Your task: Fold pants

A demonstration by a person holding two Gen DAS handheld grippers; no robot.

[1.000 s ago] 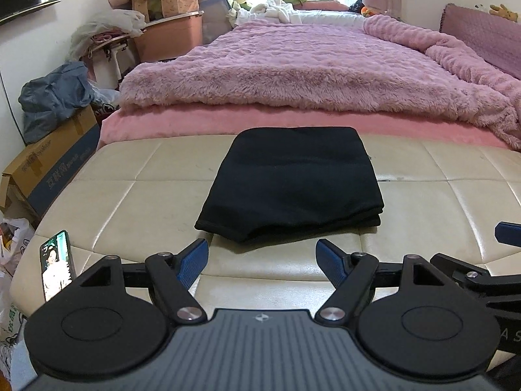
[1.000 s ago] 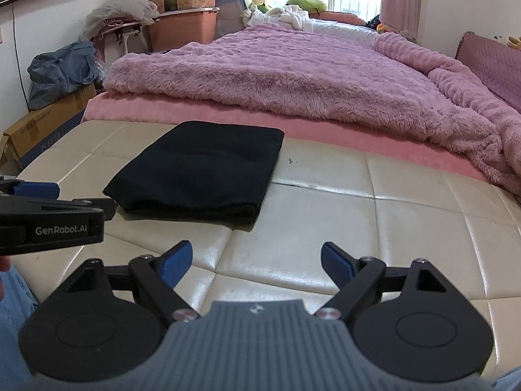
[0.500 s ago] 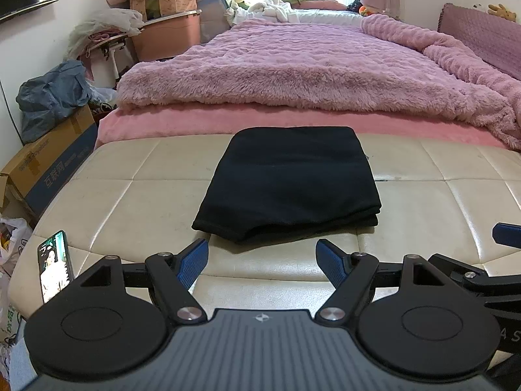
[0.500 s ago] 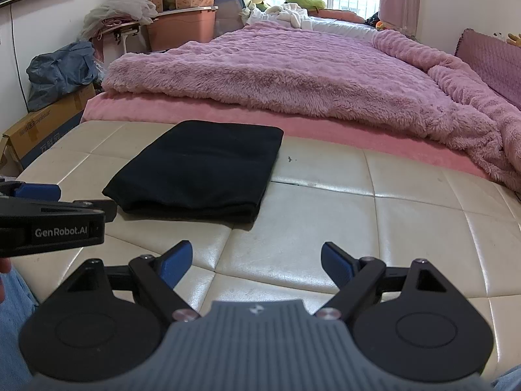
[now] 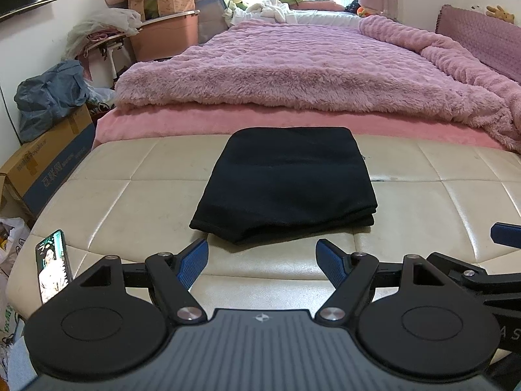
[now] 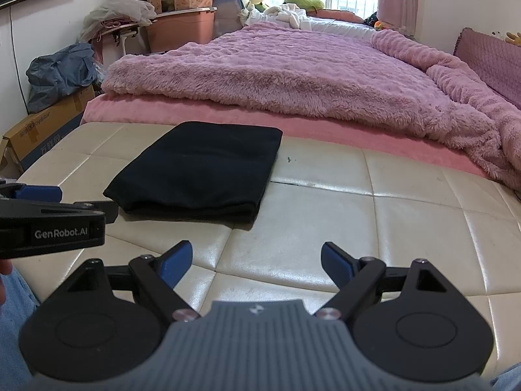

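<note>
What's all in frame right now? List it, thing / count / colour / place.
pants: 1, black, folded into a flat rectangle, on the bench
bench: 1, cream tufted leather, at the foot of the bed
blanket: 1, fluffy purple-pink, spread over the bed
phone: 1, screen lit, near left corner of bench
cardboard box: 1, brown and blue, on the floor left of the bench
bag: 1, grey-blue, on top of the box
storage bin: 1, pink, back left by the wall
left gripper: 1, black with blue pads, open, short of the pants
right gripper: 1, same build, open, over bare bench
</note>
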